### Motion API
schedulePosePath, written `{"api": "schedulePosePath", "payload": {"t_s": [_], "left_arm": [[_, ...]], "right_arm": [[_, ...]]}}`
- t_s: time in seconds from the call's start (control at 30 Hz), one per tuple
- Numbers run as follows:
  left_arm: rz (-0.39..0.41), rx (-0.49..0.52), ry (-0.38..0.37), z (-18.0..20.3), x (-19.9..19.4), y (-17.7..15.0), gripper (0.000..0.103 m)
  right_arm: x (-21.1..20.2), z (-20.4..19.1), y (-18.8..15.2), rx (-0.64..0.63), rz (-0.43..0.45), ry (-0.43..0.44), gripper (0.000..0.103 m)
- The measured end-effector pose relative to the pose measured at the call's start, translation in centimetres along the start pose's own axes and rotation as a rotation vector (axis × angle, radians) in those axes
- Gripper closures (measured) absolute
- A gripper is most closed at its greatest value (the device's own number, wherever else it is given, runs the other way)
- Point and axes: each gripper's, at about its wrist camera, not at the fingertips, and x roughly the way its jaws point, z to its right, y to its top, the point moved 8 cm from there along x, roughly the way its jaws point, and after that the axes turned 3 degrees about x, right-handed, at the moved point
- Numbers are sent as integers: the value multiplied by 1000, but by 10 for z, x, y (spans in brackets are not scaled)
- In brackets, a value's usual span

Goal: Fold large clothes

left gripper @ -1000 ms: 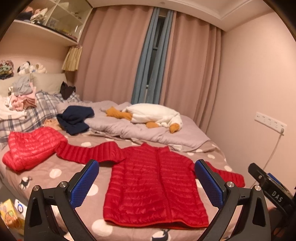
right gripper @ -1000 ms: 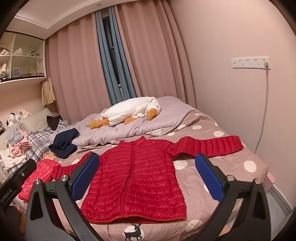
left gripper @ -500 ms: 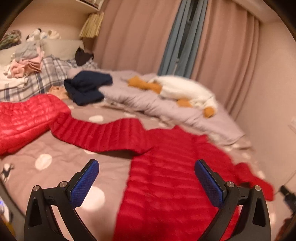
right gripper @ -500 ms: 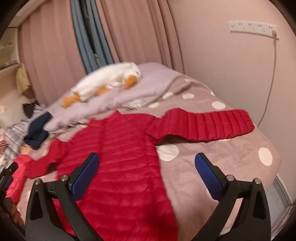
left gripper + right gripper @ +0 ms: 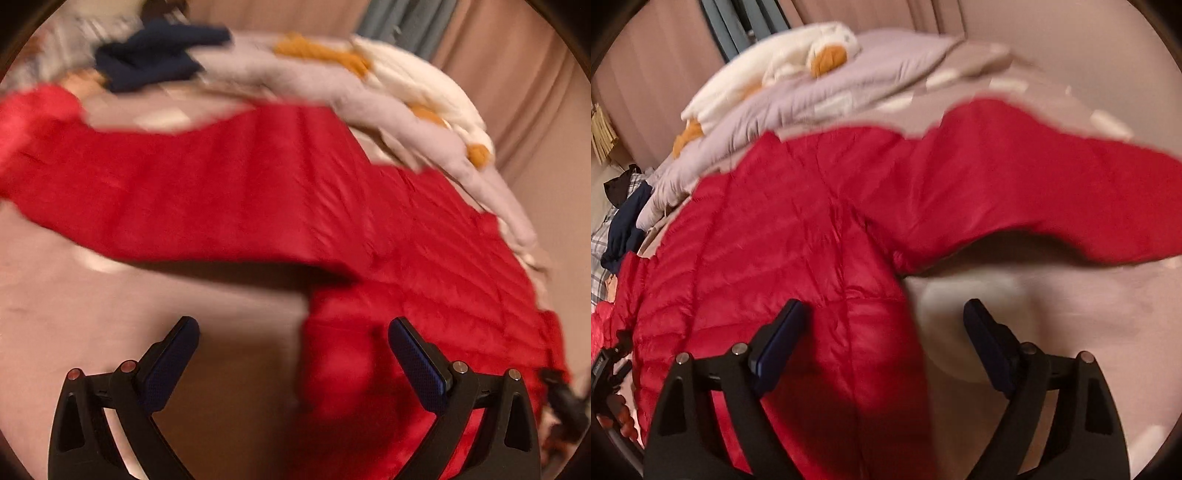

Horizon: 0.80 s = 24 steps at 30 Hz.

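A red quilted down jacket (image 5: 399, 236) lies spread flat on the bed, sleeves stretched out to both sides. My left gripper (image 5: 293, 326) hangs open just above the jacket's left side edge, below the armpit, with nothing pressed between its blue pads. In the right wrist view the same jacket (image 5: 783, 236) fills the middle; my right gripper (image 5: 884, 310) hovers over its right side edge under the outstretched sleeve (image 5: 1052, 184). Its jaws are closing, the jacket's edge lies between them, and the pads do not press it. Both views are blurred.
The bed has a pinkish-brown dotted cover (image 5: 110, 314). A lilac duvet (image 5: 388, 107) with a white goose plush (image 5: 783, 62) lies behind the jacket. A dark blue garment (image 5: 155, 55) and a second red jacket (image 5: 29, 110) lie left. Curtains (image 5: 517, 74) hang behind.
Both grippers have dropped from a high view of the whole bed down close over the jacket's two side edges. The right jaws have narrowed a little.
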Motion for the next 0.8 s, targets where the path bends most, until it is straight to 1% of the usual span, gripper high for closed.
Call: {"api": "schedulePosePath", "payload": {"t_s": [0.03,0.07,0.1,0.13,0.17,0.2,0.23,0.3,0.33,0.4,0.47,0.5,0.57,0.7,0.8], "left_arm": [[-1,18,-36,6,7,0,1],[16,48,-38,12,10,-1,2],[15,92,-25,19,13,-4,2],[7,122,12,22,15,-6,3],[10,141,58,24,14,-8,9],[18,156,99,27,11,-10,14],[26,167,96,30,8,-13,24],[32,154,36,34,1,-19,48],[29,136,11,34,-1,-23,51],[30,119,-2,32,-6,-32,58],[30,125,22,32,-12,-43,63],[32,137,40,34,-16,-50,65],[34,152,50,36,-21,-61,66],[41,115,-2,27,-32,-73,66],[44,84,-33,20,-37,-79,66]], "right_arm": [[4,-1,2,4,22,2,13],[4,-5,4,-6,49,9,13],[5,-8,3,-18,52,13,15],[6,-12,2,-36,49,9,19],[8,-13,2,-52,51,0,22],[7,-15,1,-60,58,0,31],[7,-14,2,-59,65,11,48],[5,-11,2,-33,71,43,66],[4,-6,0,-9,76,51,73],[2,0,-4,30,70,76,81],[1,-1,-9,46,59,83,85],[-2,0,-14,39,55,71,86],[-7,-2,-22,10,52,35,87],[-19,-5,-41,-73,56,-63,87],[-24,-1,-49,-89,59,-85,87]]}}
